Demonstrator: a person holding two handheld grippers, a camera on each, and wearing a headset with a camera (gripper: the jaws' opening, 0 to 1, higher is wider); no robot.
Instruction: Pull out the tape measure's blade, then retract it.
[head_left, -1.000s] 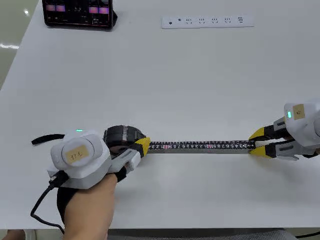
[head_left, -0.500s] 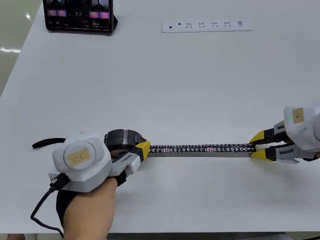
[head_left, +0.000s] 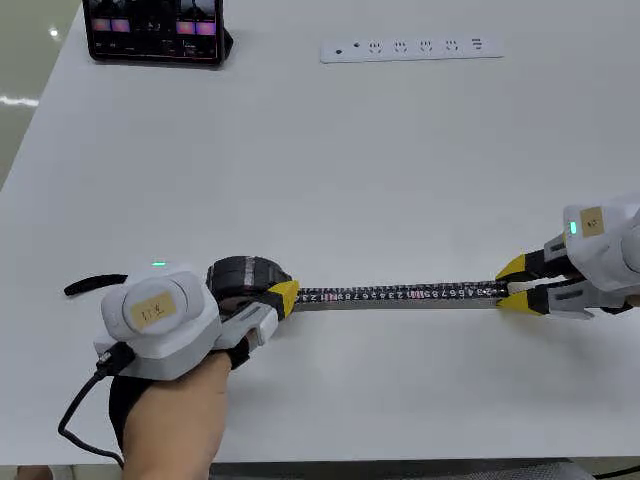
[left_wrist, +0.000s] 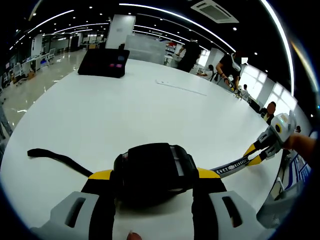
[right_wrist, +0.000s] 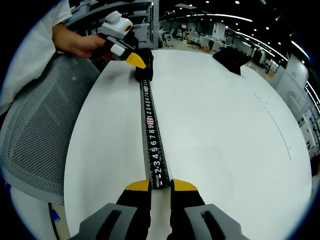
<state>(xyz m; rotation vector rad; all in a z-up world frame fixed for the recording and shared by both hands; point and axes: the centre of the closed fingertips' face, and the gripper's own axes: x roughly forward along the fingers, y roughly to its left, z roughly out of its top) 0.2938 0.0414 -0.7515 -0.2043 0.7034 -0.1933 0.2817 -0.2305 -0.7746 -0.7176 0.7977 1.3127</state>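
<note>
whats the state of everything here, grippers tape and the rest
left gripper, shut on tape measure case
right gripper, shut on blade tip
tape measure case, resting on table
blade, pulled out, numbers up
tablet, screen lit
power strip, nothing plugged in

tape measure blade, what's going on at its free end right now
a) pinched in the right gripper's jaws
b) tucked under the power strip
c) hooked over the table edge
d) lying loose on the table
a: the right gripper has its yellow-tipped jaws closed on the end of the blade, which runs back across the table to the case held by the left gripper.
</note>
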